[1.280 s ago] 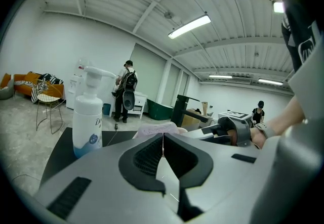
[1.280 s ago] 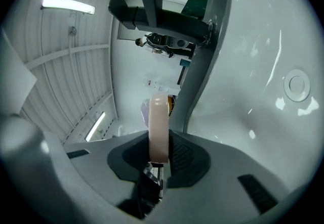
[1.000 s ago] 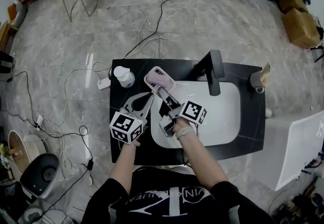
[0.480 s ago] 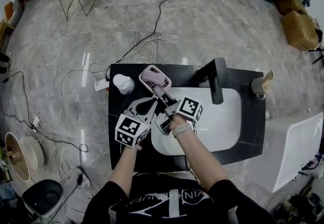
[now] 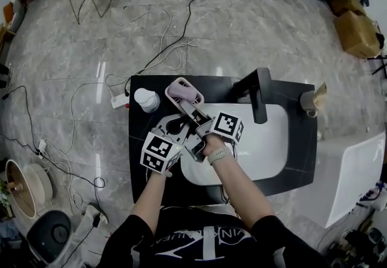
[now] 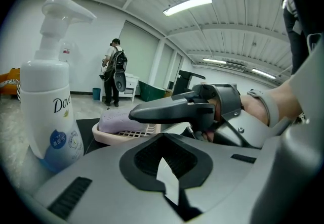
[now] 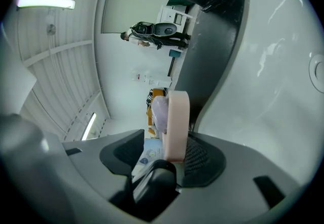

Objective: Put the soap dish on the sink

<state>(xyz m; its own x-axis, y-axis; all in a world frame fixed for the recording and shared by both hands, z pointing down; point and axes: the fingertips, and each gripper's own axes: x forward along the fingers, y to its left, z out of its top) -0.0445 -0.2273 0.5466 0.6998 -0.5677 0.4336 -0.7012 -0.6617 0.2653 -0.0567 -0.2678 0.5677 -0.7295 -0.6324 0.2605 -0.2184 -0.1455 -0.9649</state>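
A pink soap dish [image 5: 183, 92] holding a purple bar of soap [image 5: 177, 88] sits on the black counter at the back-left corner of the white sink basin [image 5: 266, 140]. My right gripper [image 5: 191, 106] reaches to the dish's near rim. Its jaws have just been opening. In the right gripper view the dish's rim [image 7: 175, 124] stands between the jaws, against one pad and clear of the other. My left gripper [image 5: 179, 118] lies just left of the right one, pads together and holding nothing. From the left gripper view I see the dish [image 6: 116, 134] beyond the right gripper's jaw.
A white Dove pump bottle [image 5: 146, 100] stands on the counter [image 5: 302, 170] close to the dish's left. The black faucet [image 5: 261, 94] rises behind the basin. A cup [image 5: 310, 102] sits at the far right. Cables trail over the floor behind.
The dish and my right gripper have shifted slightly left, toward the bottle. My left gripper has drawn in closer beside the right one.
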